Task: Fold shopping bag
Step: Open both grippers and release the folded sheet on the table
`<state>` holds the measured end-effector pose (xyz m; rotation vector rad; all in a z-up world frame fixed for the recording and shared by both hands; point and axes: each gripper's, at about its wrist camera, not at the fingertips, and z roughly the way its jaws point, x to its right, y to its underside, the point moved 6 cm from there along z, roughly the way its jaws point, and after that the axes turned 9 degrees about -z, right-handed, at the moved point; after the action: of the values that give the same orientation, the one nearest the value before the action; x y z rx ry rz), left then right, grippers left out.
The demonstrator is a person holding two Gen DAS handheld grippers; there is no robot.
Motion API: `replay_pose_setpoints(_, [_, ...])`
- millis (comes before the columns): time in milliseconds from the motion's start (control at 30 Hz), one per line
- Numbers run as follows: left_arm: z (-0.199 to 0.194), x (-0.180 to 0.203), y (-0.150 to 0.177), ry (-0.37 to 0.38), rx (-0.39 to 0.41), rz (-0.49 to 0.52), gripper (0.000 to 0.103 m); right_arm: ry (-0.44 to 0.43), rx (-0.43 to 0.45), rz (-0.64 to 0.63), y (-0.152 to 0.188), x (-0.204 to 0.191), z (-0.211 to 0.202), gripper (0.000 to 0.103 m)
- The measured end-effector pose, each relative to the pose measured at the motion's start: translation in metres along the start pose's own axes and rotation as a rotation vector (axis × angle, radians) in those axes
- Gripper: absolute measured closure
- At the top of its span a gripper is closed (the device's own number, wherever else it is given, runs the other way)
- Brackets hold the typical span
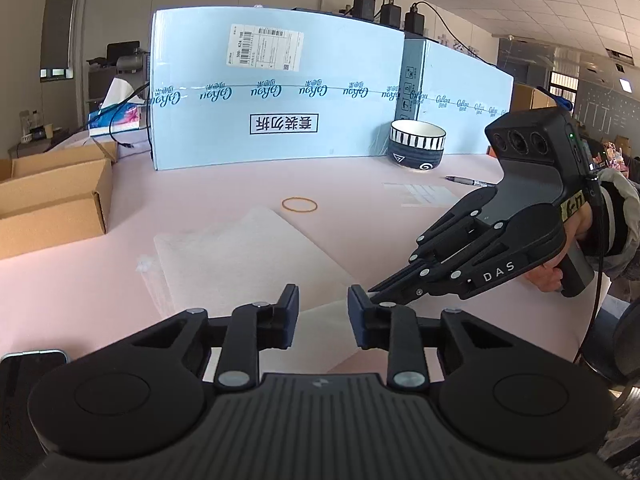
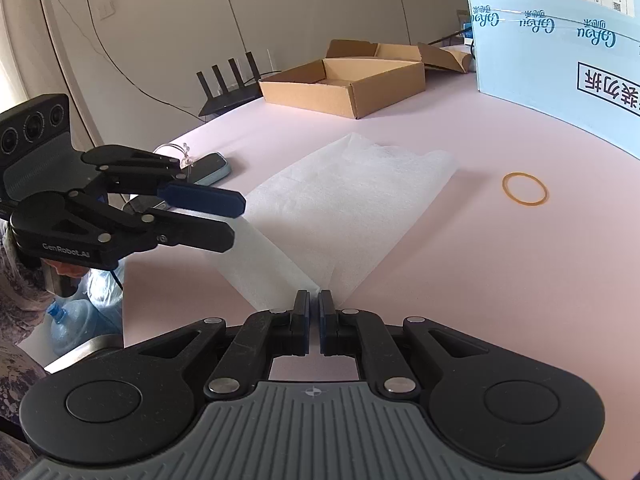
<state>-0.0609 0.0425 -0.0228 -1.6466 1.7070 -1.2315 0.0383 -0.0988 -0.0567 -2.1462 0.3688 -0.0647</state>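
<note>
A thin white shopping bag (image 1: 240, 256) (image 2: 340, 200) lies mostly flat on the pink table (image 1: 120, 300). My right gripper (image 2: 314, 298) is shut on the bag's near corner, and the fabric rises to a point at its pads. In the left wrist view the right gripper (image 1: 372, 296) comes in from the right, a hand on its handle. My left gripper (image 1: 322, 300) (image 2: 238, 220) hovers at the bag's edge close beside the right one. Its jaws stand apart, with white fabric showing in the gap, and the pads are not pressing on it.
A tan rubber band (image 1: 299, 205) (image 2: 525, 188) lies beyond the bag. An open cardboard box (image 1: 52, 200) (image 2: 344, 80) sits at the left, with large light-blue cartons (image 1: 276, 92) along the back. A striped bowl (image 1: 418, 144) and a pen (image 1: 468, 181) are at the right. A phone (image 2: 212, 168) rests by the table edge.
</note>
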Motion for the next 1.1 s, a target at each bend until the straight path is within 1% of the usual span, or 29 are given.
replay_pose_setpoints(67, [0.004,-0.009,0.009,-0.015,-0.022,-0.033,0.083,0.005,0.005,-0.001,0.000,0.000,0.000,0.099])
replay_pose_setpoints(133, [0.005,-0.021,0.014,-0.029,-0.027,-0.081,0.084,0.010,0.016,-0.008,0.001,-0.001,0.000,0.099])
replay_pose_setpoints(200, [0.003,-0.030,0.015,0.004,-0.015,-0.138,0.084,0.012,0.026,-0.007,0.002,-0.002,0.000,0.099])
replay_pose_setpoints(333, [0.004,-0.046,0.014,0.070,-0.041,-0.259,0.084,0.040,0.048,-0.017,0.004,-0.005,-0.001,0.097])
replay_pose_setpoints(367, [0.005,-0.049,0.013,0.083,-0.048,-0.283,0.084,0.055,0.051,-0.030,0.004,-0.008,-0.002,0.096])
replay_pose_setpoints(400, [0.005,-0.051,0.012,0.092,-0.053,-0.300,0.084,0.079,0.052,-0.055,0.003,-0.012,-0.002,0.090])
replay_pose_setpoints(433, [0.006,-0.053,0.012,0.100,-0.059,-0.313,0.084,0.097,0.051,-0.074,0.003,-0.016,-0.004,0.080])
replay_pose_setpoints(467, [0.006,-0.053,0.012,0.107,-0.065,-0.315,0.084,0.114,0.050,-0.094,0.003,-0.020,-0.006,0.078])
replay_pose_setpoints(567, [0.007,-0.055,0.010,0.122,-0.087,-0.320,0.084,0.162,0.075,-0.162,0.001,-0.033,-0.018,0.078])
replay_pose_setpoints(667, [0.009,-0.057,0.007,0.138,-0.117,-0.329,0.084,0.250,0.097,-0.294,-0.003,-0.050,-0.036,0.078])
replay_pose_setpoints(700, [0.010,-0.058,0.006,0.143,-0.127,-0.329,0.084,0.300,0.088,-0.387,-0.003,-0.060,-0.040,0.078])
replay_pose_setpoints(733, [0.010,-0.059,0.005,0.150,-0.138,-0.326,0.084,0.331,0.079,-0.463,-0.002,-0.068,-0.042,0.078])
replay_pose_setpoints(767, [0.011,-0.059,0.004,0.155,-0.147,-0.318,0.084,0.358,0.057,-0.573,0.001,-0.080,-0.042,0.078])
replay_pose_setpoints(833, [0.012,-0.060,0.002,0.166,-0.169,-0.314,0.084,0.368,0.007,-0.731,0.010,-0.095,-0.039,0.077])
replay_pose_setpoints(900, [0.014,-0.061,0.000,0.176,-0.195,-0.311,0.084,0.412,-0.049,-0.946,0.024,-0.108,-0.028,0.077])
replay_pose_setpoints(1100, [0.018,-0.059,-0.007,0.187,-0.266,-0.266,0.084,0.447,-0.122,-1.250,0.040,-0.112,-0.001,0.077])
